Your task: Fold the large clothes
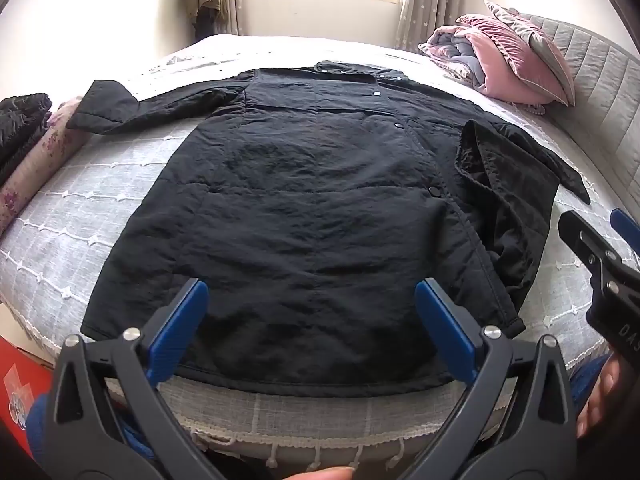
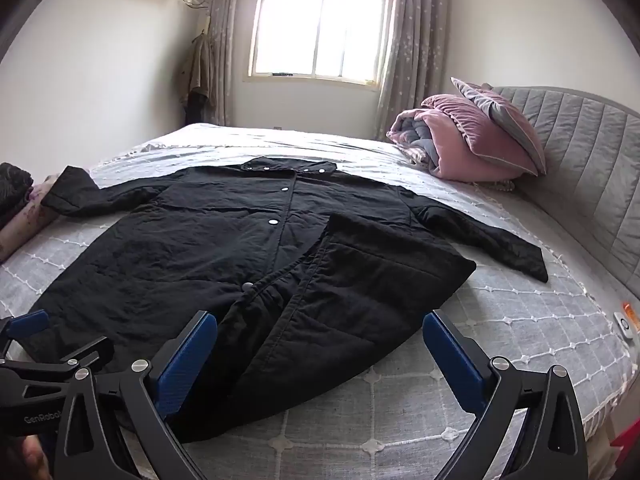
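A long black quilted coat (image 1: 304, 208) lies flat on the bed, collar toward the window, hem toward me, both sleeves spread out. Its right front panel is flipped open and rumpled in the right wrist view (image 2: 360, 280). My left gripper (image 1: 312, 328) is open and empty, hovering just above the coat's hem. My right gripper (image 2: 320, 356) is open and empty above the coat's lower right edge. The right gripper also shows at the right edge of the left wrist view (image 1: 600, 264).
The bed has a grey checked cover (image 2: 500, 332) and a padded grey headboard (image 2: 580, 140) on the right. Pink folded bedding and pillows (image 2: 464, 144) lie at the head. A rolled floral blanket and dark clothing (image 1: 28, 148) lie at the left edge. A red box (image 1: 20, 376) stands beside the bed.
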